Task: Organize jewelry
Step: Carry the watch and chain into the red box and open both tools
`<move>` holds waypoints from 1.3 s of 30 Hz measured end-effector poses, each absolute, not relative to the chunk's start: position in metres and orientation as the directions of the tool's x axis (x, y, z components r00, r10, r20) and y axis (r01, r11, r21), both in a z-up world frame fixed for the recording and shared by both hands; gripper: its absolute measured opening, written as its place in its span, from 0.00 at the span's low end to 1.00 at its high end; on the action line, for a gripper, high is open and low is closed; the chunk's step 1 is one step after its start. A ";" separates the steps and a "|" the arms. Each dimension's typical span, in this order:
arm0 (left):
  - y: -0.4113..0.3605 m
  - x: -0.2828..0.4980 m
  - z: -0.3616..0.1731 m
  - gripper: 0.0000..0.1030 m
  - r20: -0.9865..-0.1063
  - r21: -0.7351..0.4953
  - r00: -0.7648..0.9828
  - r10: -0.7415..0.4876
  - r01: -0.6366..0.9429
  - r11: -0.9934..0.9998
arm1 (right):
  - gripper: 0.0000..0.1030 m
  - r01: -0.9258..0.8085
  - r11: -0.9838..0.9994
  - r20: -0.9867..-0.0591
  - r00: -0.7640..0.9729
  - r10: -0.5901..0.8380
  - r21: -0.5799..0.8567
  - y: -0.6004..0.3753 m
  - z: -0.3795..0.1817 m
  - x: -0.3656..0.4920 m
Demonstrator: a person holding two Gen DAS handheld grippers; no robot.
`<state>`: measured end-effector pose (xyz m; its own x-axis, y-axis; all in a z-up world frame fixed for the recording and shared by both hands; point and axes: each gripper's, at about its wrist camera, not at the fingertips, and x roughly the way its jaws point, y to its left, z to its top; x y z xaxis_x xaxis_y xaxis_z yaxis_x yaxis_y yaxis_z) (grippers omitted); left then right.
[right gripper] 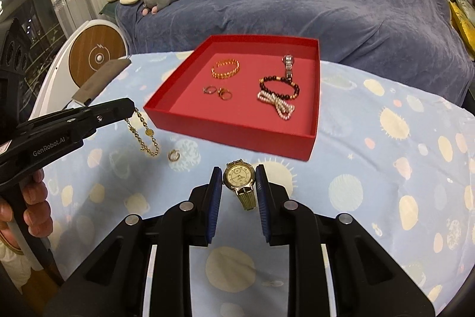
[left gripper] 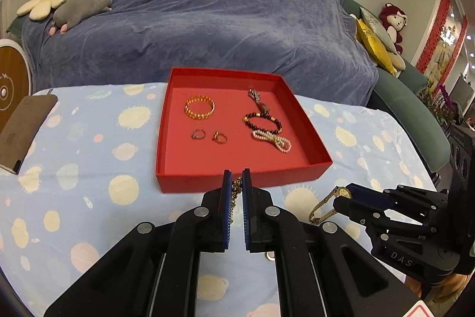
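Jaws of the left gripper (left gripper: 236, 183) pinch the gold chain (right gripper: 144, 134) and those of the right gripper (right gripper: 239, 183) squeeze the gold watch (right gripper: 240, 178), but either could slip before reaching the red box (right gripper: 237, 127).

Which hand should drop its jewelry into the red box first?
Probably the left gripper: its gold bead chain hangs right at the red cardboard box. The right gripper, clamping the gold wristwatch, looks farther back.
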<state>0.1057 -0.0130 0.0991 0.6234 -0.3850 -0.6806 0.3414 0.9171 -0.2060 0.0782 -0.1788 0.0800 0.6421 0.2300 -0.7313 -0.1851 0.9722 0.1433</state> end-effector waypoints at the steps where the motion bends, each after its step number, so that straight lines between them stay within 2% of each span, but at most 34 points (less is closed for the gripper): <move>1: -0.016 0.112 0.106 0.04 -0.674 -0.206 0.628 -0.388 0.345 0.916 | 0.22 -0.182 0.972 -0.722 0.653 0.231 0.146 -0.180 0.088 0.084; 7: -0.029 0.163 0.129 0.04 -0.675 -0.175 0.639 -0.369 0.347 0.921 | 0.22 -0.165 0.977 -0.682 0.700 0.213 0.136 -0.181 0.124 0.142; 11: -0.033 0.207 0.127 0.04 -0.698 -0.179 0.623 -0.353 0.325 0.928 | 0.22 -0.140 0.976 -0.678 0.702 0.218 0.168 -0.181 0.126 0.193; 21: -0.033 0.279 0.084 0.04 -0.755 -0.142 0.593 -0.281 0.271 0.952 | 0.22 -0.077 0.972 -0.722 0.657 0.218 0.223 -0.165 0.081 0.293; 30: -0.022 0.290 0.044 0.05 -0.811 -0.121 0.536 -0.235 0.240 0.963 | 0.22 -0.056 0.978 -0.809 0.554 0.200 0.203 -0.152 0.034 0.320; 34: -0.016 0.284 0.042 0.11 -0.805 -0.122 0.545 -0.234 0.233 0.965 | 0.23 -0.073 0.982 -0.828 0.528 0.188 0.176 -0.153 0.027 0.308; 35: -0.014 0.281 0.044 0.21 -0.802 -0.126 0.549 -0.234 0.227 0.966 | 0.23 -0.076 0.982 -0.826 0.531 0.188 0.175 -0.154 0.027 0.304; 37: -0.011 0.277 0.048 0.34 -0.791 -0.136 0.564 -0.236 0.214 0.967 | 0.23 -0.076 0.979 -0.816 0.543 0.201 0.190 -0.158 0.032 0.294; 39: -0.008 0.269 0.056 0.37 -0.776 -0.137 0.585 -0.235 0.207 0.969 | 0.23 -0.075 0.977 -0.799 0.564 0.208 0.202 -0.162 0.041 0.283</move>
